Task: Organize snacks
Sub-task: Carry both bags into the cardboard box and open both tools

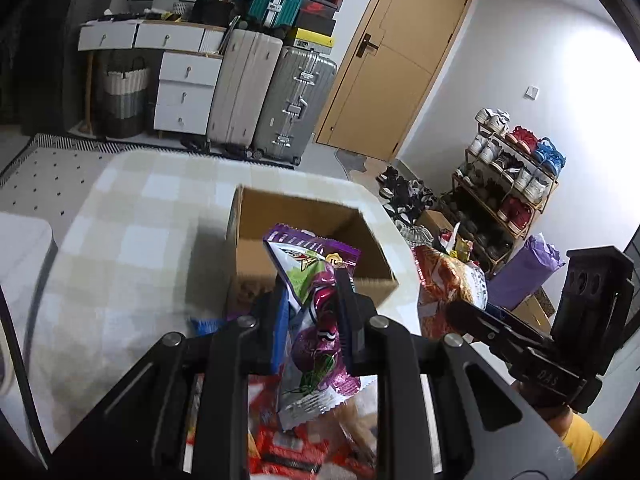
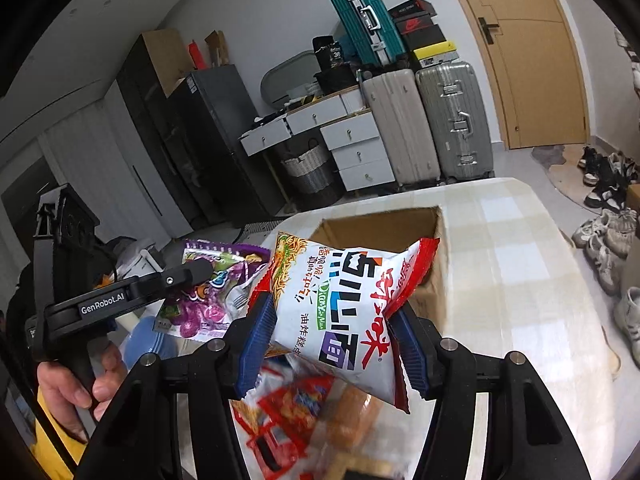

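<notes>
A: Left hand-held gripper point(image 1: 310, 300) is clenched on the purple snack bag point(image 1: 316, 312), raised just short of the open cardboard box point(image 1: 304, 240).

B: Right hand-held gripper point(image 2: 332, 344) is grasping the white-and-red noodle packet point(image 2: 340, 304), tilted over the bench point(image 2: 520, 280) beside that box.
</notes>
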Demonstrator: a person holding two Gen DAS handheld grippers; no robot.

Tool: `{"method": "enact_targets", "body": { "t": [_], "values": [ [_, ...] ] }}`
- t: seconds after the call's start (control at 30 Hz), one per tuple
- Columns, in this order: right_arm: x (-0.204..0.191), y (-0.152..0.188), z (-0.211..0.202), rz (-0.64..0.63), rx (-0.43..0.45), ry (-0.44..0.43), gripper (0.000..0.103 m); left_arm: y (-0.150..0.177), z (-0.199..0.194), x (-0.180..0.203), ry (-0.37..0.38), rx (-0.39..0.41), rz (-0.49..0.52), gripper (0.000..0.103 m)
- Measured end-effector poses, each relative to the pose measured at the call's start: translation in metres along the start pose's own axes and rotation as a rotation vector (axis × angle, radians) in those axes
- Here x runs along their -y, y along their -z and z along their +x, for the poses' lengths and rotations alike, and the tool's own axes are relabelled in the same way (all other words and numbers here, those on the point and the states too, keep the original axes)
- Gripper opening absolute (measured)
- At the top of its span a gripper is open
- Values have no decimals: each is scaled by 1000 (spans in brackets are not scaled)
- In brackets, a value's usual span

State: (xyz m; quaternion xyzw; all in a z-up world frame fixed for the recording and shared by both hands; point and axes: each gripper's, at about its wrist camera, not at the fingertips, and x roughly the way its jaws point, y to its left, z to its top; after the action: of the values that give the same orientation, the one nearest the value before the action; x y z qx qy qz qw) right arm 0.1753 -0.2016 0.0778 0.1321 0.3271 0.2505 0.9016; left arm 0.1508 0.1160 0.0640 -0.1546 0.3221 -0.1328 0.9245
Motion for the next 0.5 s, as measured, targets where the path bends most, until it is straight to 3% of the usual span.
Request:
{"method": "enact_targets", "body": {
  "t": [0.17, 0.5],
  "values": [
    [5, -24, 34, 14, -29, 3, 59, -34, 23, -7, 6, -27, -2, 18],
    [33, -53, 108, 74, -108, 56, 59, -71, 121, -22, -41, -88, 17, 18]
  ]
}}
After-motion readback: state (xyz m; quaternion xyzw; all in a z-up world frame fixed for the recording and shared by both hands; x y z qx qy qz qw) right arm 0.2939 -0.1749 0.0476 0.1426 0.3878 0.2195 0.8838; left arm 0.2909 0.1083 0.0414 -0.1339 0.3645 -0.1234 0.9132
